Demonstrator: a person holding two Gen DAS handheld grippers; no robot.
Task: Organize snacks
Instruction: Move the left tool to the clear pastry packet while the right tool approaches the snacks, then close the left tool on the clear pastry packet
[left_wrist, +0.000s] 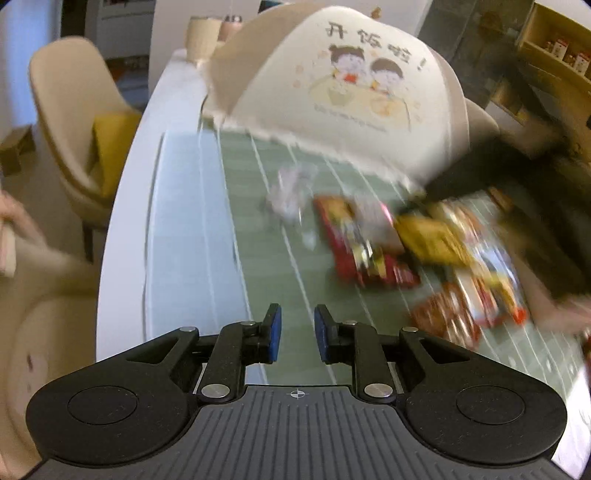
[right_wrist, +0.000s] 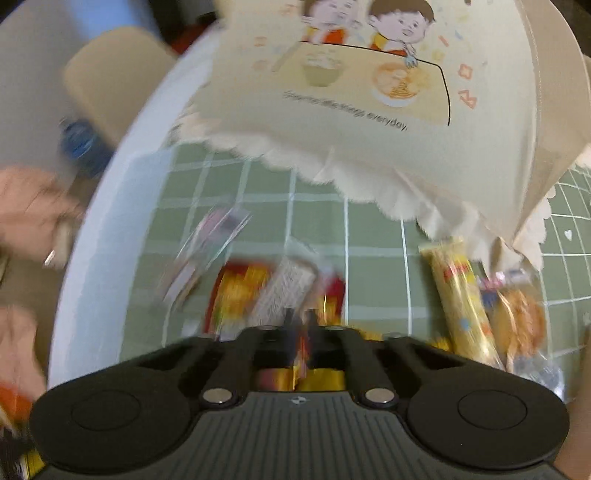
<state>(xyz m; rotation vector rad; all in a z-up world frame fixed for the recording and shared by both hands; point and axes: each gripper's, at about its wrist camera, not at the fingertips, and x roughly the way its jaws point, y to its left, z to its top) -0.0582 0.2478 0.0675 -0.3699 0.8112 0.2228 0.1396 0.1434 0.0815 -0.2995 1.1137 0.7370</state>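
Several snack packets lie on the green checked cloth. The left wrist view shows a red packet, a yellow one, a silvery wrapper and an orange-brown packet. My left gripper hovers left of this heap. Its blue pads are drawn close with nothing between them. In the blurred right wrist view my right gripper is shut low over a red-yellow packet and a white-backed packet. Whether it pinches a wrapper I cannot tell. A long yellow packet and a clear pastry bag lie to its right.
A beige dome food cover printed with cartoon children stands tilted just behind the snacks. The white table edge curves on the left, with a beige chair and yellow cushion beyond. A person's hand is at far left.
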